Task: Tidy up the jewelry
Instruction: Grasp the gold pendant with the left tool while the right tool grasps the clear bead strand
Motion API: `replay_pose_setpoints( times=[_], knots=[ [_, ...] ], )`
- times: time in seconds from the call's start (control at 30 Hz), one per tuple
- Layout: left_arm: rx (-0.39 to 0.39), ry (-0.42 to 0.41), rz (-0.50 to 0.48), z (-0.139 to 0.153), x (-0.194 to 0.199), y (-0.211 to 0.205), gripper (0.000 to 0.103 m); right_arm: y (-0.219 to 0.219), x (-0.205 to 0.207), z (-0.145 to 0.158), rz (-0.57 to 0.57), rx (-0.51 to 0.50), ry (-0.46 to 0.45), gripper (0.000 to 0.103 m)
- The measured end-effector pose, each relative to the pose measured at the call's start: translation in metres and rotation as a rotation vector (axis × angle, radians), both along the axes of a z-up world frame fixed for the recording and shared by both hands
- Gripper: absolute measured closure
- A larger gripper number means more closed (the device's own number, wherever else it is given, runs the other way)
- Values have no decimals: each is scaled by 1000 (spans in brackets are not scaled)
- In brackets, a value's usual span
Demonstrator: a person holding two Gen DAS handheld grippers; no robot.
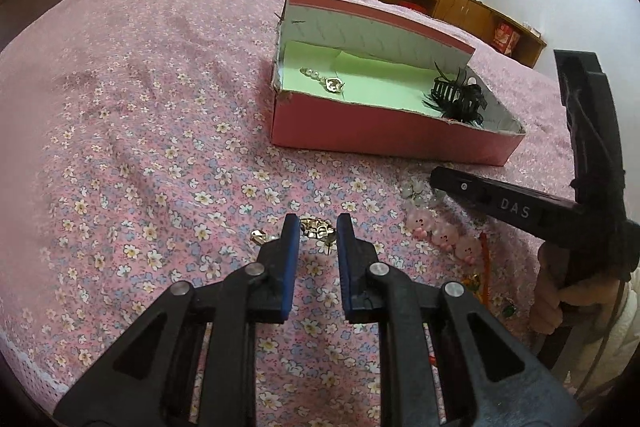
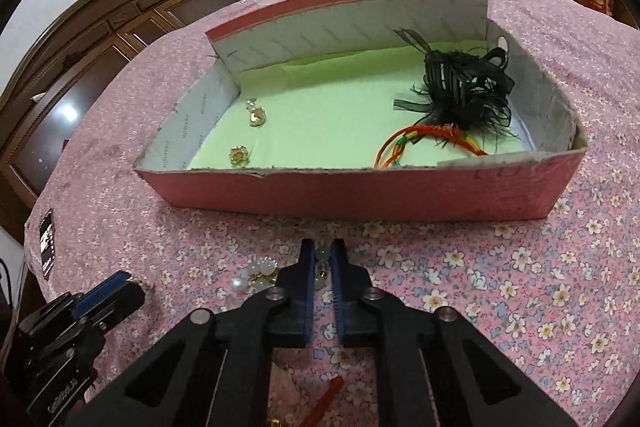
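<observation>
While both tools point low over the floral bedspread (image 1: pixel 140 147), the left tongs (image 1: pixel 318 227) stand partly open, straddling a gold earring (image 1: pixel 316 228) without gripping it. The right tongs (image 2: pixel 322 259) are narrowed around a clear bead piece (image 2: pixel 320 261); whether they grip it cannot be told. The pink box (image 2: pixel 360 191) lies just ahead, near wall low, holding a black hair claw (image 2: pixel 464 87), coloured cord (image 2: pixel 404 141) and two gold earrings (image 2: pixel 240 155). Pink bear beads (image 1: pixel 444 237) lie between the tools.
</observation>
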State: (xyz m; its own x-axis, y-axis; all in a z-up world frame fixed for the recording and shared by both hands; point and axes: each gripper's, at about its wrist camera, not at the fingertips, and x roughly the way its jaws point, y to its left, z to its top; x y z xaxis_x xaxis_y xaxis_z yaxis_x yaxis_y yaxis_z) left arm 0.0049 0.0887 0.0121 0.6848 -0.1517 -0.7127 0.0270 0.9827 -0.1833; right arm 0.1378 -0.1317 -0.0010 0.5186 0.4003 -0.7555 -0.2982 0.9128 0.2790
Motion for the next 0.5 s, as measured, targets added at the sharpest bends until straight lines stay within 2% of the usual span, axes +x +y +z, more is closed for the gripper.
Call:
replay_pose_setpoints(
  times=[0.5],
  knots=[
    [-19,-68,-11,29,-17,2,93,-18,-42,48,37,-26,-182,94]
  ],
)
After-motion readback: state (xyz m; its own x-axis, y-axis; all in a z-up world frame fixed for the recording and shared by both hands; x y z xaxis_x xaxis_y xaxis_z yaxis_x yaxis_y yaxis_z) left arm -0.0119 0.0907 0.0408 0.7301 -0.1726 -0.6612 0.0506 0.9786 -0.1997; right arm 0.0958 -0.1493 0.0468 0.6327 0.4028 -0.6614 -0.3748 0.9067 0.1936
